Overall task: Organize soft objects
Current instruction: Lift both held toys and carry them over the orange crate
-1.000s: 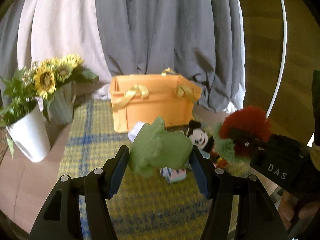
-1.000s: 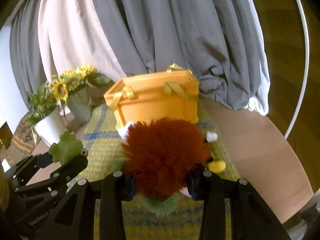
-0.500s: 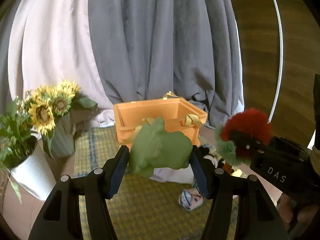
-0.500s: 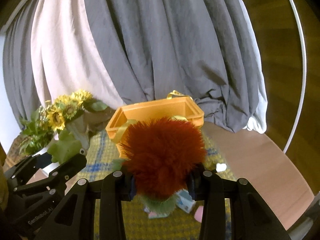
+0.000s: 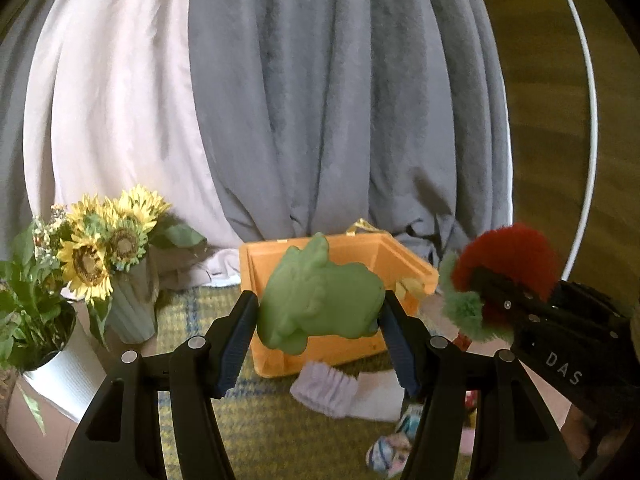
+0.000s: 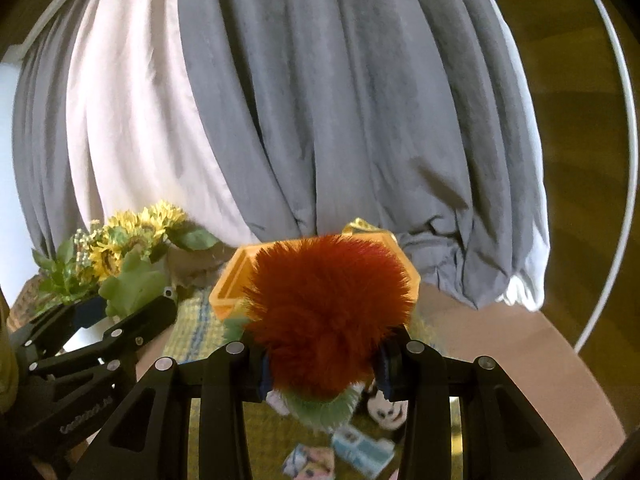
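My left gripper (image 5: 318,322) is shut on a green soft toy (image 5: 320,300) and holds it in the air in front of the open orange box (image 5: 404,264). My right gripper (image 6: 323,364) is shut on a red and green fluffy toy (image 6: 328,304), also held up in front of the orange box (image 6: 230,284). The fluffy toy shows in the left wrist view (image 5: 508,256) to the right of the box. The green toy shows in the right wrist view (image 6: 132,284) at the left.
A white sock (image 5: 348,392), small printed soft items (image 5: 390,450) and a black-and-white mouse plush (image 6: 384,410) lie on the yellow-blue mat (image 5: 280,432). Sunflowers in a grey vase (image 5: 116,248) and a white plant pot (image 5: 60,372) stand left. Grey and white curtains hang behind.
Both grippers have risen with their toys and moved toward the orange box. The box's open inside now shows, and the items on the mat sit lower in view.
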A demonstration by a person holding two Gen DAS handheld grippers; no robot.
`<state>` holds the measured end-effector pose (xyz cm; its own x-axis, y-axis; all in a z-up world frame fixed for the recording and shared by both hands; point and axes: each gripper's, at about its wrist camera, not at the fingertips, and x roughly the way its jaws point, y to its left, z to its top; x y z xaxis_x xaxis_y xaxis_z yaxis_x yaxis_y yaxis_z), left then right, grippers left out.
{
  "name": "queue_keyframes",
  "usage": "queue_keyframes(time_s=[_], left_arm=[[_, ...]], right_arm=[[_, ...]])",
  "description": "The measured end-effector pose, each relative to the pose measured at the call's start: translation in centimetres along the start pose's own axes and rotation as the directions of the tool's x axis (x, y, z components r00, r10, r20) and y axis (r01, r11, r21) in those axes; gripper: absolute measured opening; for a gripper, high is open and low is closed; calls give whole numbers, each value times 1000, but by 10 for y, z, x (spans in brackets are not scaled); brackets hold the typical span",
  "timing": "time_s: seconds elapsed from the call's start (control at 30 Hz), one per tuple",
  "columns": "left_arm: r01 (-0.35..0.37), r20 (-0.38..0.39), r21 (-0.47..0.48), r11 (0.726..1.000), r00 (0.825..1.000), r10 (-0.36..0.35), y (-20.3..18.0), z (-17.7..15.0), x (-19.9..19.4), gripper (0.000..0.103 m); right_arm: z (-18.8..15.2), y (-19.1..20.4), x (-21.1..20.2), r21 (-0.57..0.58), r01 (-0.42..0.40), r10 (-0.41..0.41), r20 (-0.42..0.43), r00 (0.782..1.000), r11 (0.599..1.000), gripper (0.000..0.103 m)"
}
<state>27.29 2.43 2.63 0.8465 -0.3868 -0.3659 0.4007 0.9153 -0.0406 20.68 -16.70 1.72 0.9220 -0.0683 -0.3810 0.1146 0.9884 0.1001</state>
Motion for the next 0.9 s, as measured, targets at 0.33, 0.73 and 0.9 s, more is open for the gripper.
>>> queue_keyframes(time_s=[0.33,0.73,0.9], left_arm=[[-94,56,-20,995,994,95,-17,25,29,60],[-142,40,-2,990,989,142,-11,41,70,60],[-143,21,-9,990,989,143,-4,46,96,60]], right_arm=[[31,-28,33,-35,-71,72,44,996,997,39],[47,-41,74,-23,-113,114,68,991,993,39],[53,-42,100,-11,-108,109,57,992,994,40]])
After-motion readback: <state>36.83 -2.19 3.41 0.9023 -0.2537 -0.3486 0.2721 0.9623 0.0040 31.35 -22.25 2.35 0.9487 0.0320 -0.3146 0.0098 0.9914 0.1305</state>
